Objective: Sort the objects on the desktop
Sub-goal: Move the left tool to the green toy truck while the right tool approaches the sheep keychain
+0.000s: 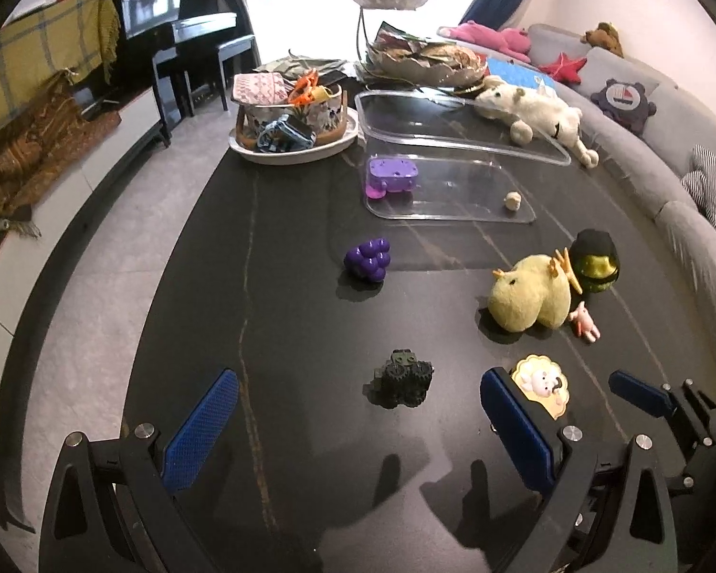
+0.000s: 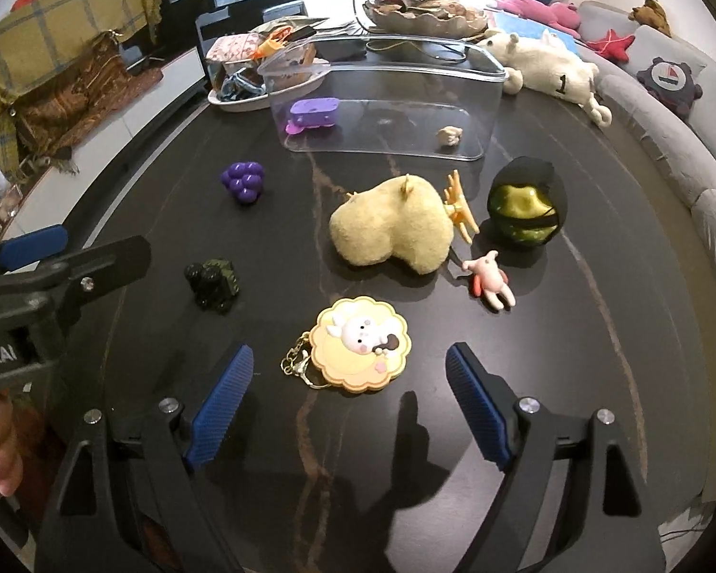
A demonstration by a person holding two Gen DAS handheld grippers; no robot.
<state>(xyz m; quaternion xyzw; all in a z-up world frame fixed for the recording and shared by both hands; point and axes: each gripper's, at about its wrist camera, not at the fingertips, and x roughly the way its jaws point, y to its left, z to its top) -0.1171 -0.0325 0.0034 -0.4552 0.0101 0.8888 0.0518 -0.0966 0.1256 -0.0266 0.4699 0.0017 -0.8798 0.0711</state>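
Here both grippers are held wide and empty above the dark table (image 2: 119,200): the left gripper (image 1: 358,422) is aimed at the small green toy truck (image 1: 402,378), the right gripper (image 2: 351,396) at the round bunny keychain (image 2: 360,341), which lies just ahead of its fingers. A purple toy (image 2: 312,112) and a small beige lump (image 2: 449,135) are seen inside the clear bin (image 2: 382,71). Outside it, the purple grapes (image 2: 243,181), yellow plush (image 2: 391,229), orange toy (image 2: 460,207), pink figure (image 2: 489,277) and green-and-black ball (image 2: 525,207) are left loose. A mid-sort stage is suggested; a low, flat grasp would be called for by the keychain.
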